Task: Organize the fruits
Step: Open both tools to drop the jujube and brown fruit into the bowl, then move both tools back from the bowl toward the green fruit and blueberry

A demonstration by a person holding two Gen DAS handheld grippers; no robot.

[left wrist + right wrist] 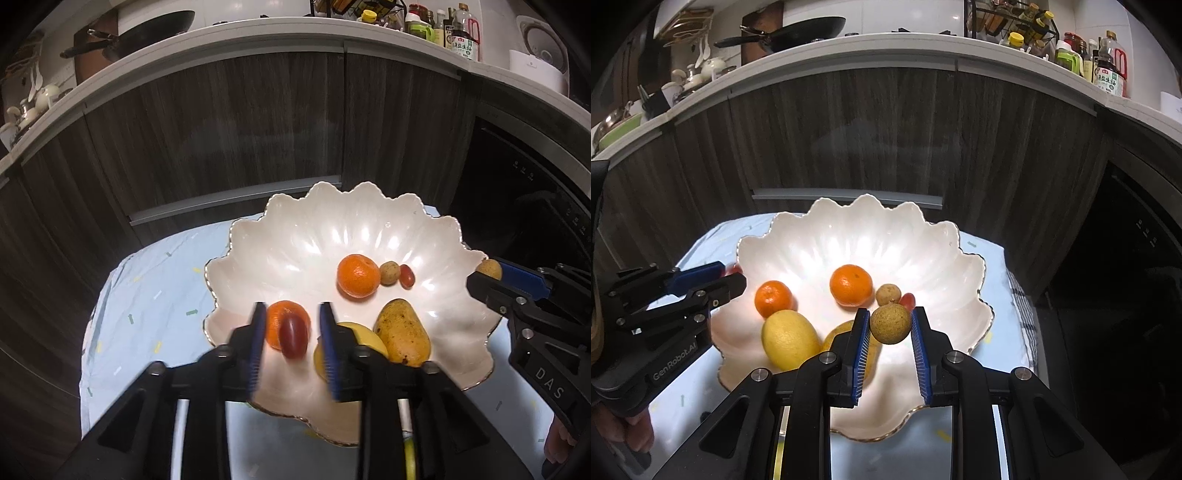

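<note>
The left hand-held gripper [291,347] hangs over the near-left rim of the scalloped bowl [369,221], its jaws narrowly parted with a red grape [293,338] loose between them, apparently just let go beside a mandarin [275,321]. To the right lie a lemon [788,339] and mango [402,332]. The right hand-held gripper [890,326] grips a brown longan [890,323] above the bowl; releasing it gently inside seems next.
</note>
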